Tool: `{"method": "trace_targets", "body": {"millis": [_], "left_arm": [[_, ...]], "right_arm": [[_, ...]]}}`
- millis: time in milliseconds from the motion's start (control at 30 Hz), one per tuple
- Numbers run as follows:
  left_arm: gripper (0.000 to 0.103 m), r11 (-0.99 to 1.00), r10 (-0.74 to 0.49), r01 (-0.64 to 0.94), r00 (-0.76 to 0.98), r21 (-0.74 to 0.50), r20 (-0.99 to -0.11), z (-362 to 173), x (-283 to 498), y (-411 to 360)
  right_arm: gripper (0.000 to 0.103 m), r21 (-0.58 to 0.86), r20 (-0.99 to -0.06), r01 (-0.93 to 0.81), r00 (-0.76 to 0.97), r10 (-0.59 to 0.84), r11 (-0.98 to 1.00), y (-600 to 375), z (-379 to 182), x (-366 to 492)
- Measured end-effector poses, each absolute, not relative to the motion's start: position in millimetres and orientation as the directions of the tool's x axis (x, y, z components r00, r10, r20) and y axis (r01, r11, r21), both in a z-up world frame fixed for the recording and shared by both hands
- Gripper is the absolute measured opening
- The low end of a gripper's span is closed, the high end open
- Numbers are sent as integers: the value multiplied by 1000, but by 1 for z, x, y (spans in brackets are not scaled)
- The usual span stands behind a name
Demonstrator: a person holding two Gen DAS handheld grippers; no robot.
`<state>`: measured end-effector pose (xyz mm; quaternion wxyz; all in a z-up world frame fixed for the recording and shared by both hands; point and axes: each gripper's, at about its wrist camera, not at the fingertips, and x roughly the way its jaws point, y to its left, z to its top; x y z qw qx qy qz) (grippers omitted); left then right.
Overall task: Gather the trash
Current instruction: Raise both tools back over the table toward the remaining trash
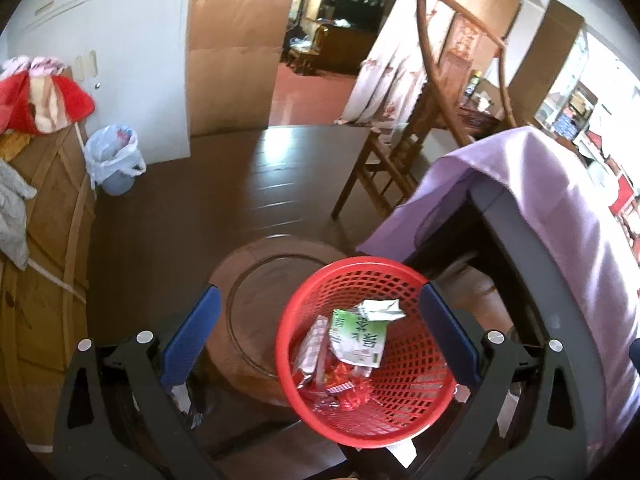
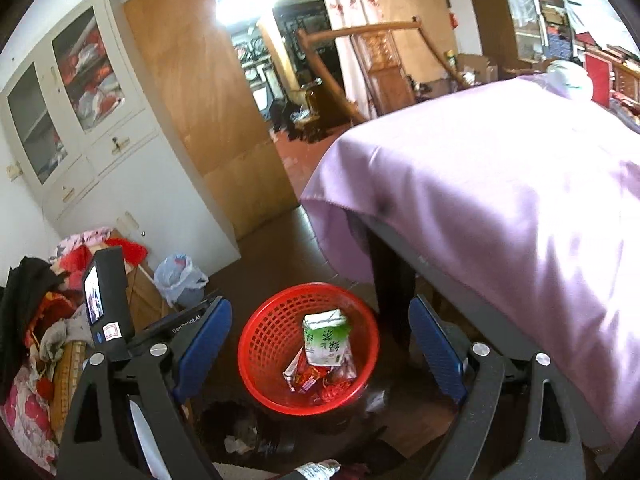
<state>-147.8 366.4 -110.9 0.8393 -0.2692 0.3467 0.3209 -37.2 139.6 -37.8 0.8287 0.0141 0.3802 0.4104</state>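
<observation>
basket [image 2: 276, 332]: red mesh, sitting on the floor beside the dark leg of the purple-draped surface [image 2: 500, 184]
carton [image 2: 326, 338]: green-and-white, lying inside the basket on top of red wrappers [image 2: 320, 384], long axis running from the torn, crumpled top at the far side toward the camera
left gripper [image 1: 320, 336]: fingers standing wide, holding nothing, hanging over the basket
right gripper [image 2: 320, 344]: fingers spreading wide, nothing between them, pointing down at the basket
</observation>
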Motion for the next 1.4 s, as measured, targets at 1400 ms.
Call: {"method": "trace_targets", "body": {"millis": [1400], "left_arm": [[96, 999, -42, 43, 719, -15, -694, -15, 64, 57]], "right_arm": [[97, 223, -513, -62, 841, 171, 973, -220, -33, 22]]}}
